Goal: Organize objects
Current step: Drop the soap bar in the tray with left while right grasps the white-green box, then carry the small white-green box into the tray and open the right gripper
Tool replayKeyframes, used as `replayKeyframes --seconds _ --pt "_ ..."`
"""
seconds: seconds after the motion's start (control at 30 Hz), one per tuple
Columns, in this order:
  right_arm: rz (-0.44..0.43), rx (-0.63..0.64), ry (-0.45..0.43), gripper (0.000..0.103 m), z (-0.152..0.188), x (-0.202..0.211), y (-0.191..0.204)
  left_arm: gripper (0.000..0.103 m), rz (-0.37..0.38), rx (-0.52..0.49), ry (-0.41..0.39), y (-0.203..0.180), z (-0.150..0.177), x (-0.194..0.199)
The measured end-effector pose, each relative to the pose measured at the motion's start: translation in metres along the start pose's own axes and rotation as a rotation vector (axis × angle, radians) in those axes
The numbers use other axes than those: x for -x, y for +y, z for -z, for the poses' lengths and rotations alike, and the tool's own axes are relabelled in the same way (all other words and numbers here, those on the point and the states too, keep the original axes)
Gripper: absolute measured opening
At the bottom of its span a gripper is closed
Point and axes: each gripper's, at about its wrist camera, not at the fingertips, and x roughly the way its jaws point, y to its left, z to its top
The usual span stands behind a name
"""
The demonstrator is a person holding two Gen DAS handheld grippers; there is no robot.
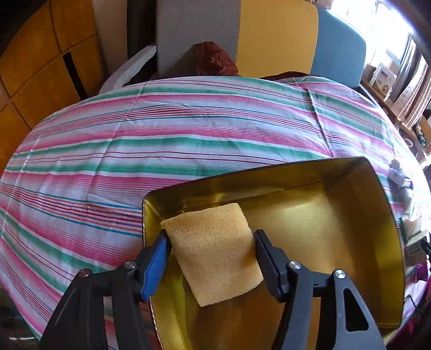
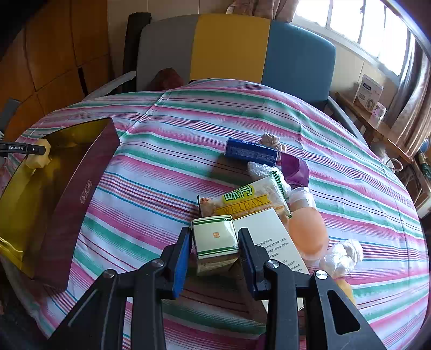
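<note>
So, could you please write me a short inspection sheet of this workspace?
Surface: striped tablecloth, wrinkled.
Job's things: yellow sponge over the open gold-lined box; small green-striped carton.
Clutter: snack packet, blue pack, leaflet, crumpled plastic.
Grippers: left gripper fingers flank the sponge; right gripper closed on the carton.
Cables: nothing seen.
Surroundings: chair, window.
</note>
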Motion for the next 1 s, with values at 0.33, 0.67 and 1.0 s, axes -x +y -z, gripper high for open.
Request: replayKeyframes --seconds 0.33,0.67,1.0 --pt "-0.001 -0.007 0.000 0.036 0.000 0.000 0.000 0.074 -0.021 -0.004 0.003 0.002 -0.013 -0.009" --pt "0.002 -0.002 -0.002 0.035 0.001 0.000 0.001 0.078 0.057 0.031 -0.121 0.006 0.000 0.048" --pt "-0.048 -0.064 -0.068 0.034 -0.015 0.037 0.010 0.078 0.006 0.127 -0.289 0.019 0.092 0.130"
